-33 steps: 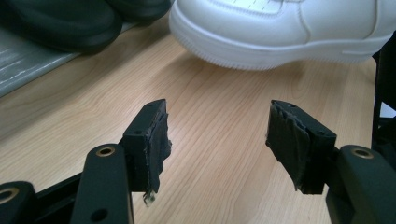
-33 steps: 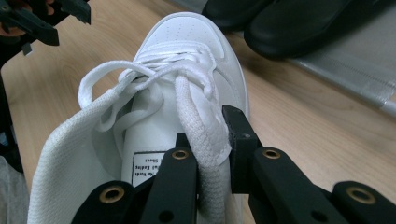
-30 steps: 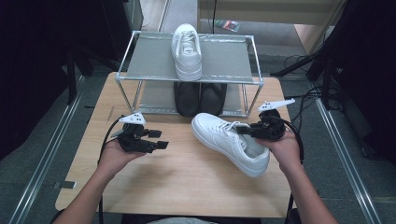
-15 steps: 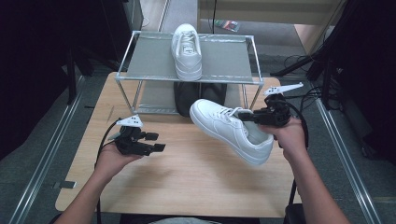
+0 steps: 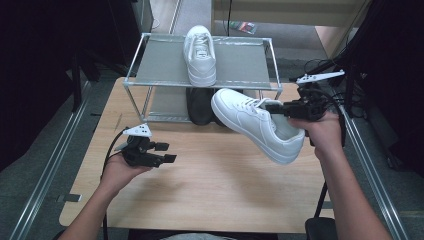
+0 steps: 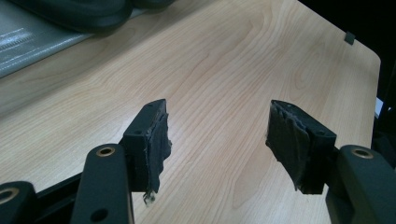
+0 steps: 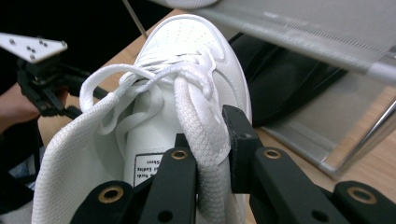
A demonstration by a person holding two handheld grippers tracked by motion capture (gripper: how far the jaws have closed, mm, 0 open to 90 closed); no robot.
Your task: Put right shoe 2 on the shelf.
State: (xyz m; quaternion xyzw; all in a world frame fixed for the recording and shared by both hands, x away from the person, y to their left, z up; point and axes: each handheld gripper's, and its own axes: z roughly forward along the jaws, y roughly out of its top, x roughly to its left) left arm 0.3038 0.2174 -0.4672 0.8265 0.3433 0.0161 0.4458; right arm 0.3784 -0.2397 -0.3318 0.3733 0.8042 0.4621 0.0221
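Light wooden table [image 5: 210,190] on grey floor [image 5: 30,170], dark surroundings.

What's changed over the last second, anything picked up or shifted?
The right gripper, shut on the white shoe's side wall, has lifted it off the table and carried it toward the rack. The left gripper stayed open, in place. The shoe on top and the black shoes below haven't moved.

A: What's past the fingers?
B: Metal shoe rack [image 5: 150,82] at desk [image 5: 210,200] far edge, w/ white sneaker [image 5: 200,55] on top shelf.
A: Lower shelf?
B: Black shoes [image 5: 200,107], just beyond right-hand fingers.
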